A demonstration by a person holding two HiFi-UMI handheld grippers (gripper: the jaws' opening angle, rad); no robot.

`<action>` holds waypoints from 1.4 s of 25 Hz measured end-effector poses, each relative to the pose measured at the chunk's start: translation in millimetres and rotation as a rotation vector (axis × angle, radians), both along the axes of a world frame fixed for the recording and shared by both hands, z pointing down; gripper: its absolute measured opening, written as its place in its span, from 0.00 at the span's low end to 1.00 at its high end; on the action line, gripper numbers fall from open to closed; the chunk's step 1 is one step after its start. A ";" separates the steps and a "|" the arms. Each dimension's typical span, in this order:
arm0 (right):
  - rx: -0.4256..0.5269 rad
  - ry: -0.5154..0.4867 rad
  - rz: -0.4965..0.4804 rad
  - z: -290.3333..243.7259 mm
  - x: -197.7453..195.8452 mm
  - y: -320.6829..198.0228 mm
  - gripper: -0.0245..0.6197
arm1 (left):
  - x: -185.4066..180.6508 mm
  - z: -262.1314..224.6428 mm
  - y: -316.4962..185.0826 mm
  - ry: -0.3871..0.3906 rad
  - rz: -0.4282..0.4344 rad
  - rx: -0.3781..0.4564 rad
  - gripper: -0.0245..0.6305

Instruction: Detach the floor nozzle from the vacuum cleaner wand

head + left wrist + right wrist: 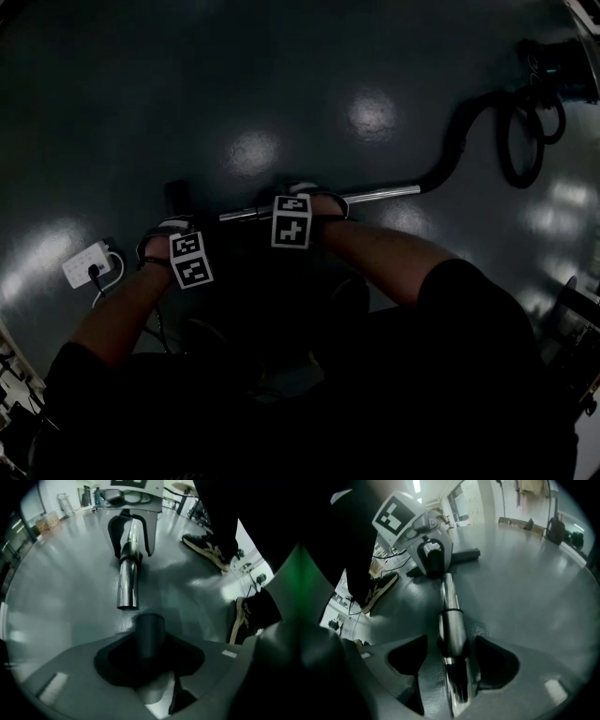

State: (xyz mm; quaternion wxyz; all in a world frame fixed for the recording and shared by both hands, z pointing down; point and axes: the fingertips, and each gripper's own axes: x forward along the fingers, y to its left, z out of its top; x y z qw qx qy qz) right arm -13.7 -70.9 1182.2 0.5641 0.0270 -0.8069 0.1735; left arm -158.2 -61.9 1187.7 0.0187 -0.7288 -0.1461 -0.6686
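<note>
Down near the floor (281, 94), the left hand-held gripper (150, 648) is clenched on the dark neck of the one floor nozzle (150, 630), its jaws tight against both sides. Just beyond the neck lies the open end of the single chrome wand (127, 585); the two ends sit close together but are not joined. To the right, the right hand-held gripper (452, 654) straddles the wand with its jaws released, and a strip of floor shows beside the tube. The wand runs on to the right into one black hose (459, 141), which curves away to the vacuum body (562, 61) at the far right. Two shoes (208, 550) stand near the person. At the near left, one white power strip (86, 265) holds one plug.
</note>
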 end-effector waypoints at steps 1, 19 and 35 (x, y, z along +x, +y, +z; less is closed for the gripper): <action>-0.004 -0.011 0.026 -3.2 0.9 -1.2 0.53 | 4.4 -2.2 1.4 0.012 -0.031 -0.022 0.33; -0.006 -0.132 0.696 -286.5 76.1 22.1 0.57 | -2.5 -326.4 -35.1 0.373 -0.904 0.099 0.33; -0.073 -0.428 0.955 -627.3 60.0 56.4 0.57 | 7.0 -685.7 6.6 0.580 -1.262 0.317 0.33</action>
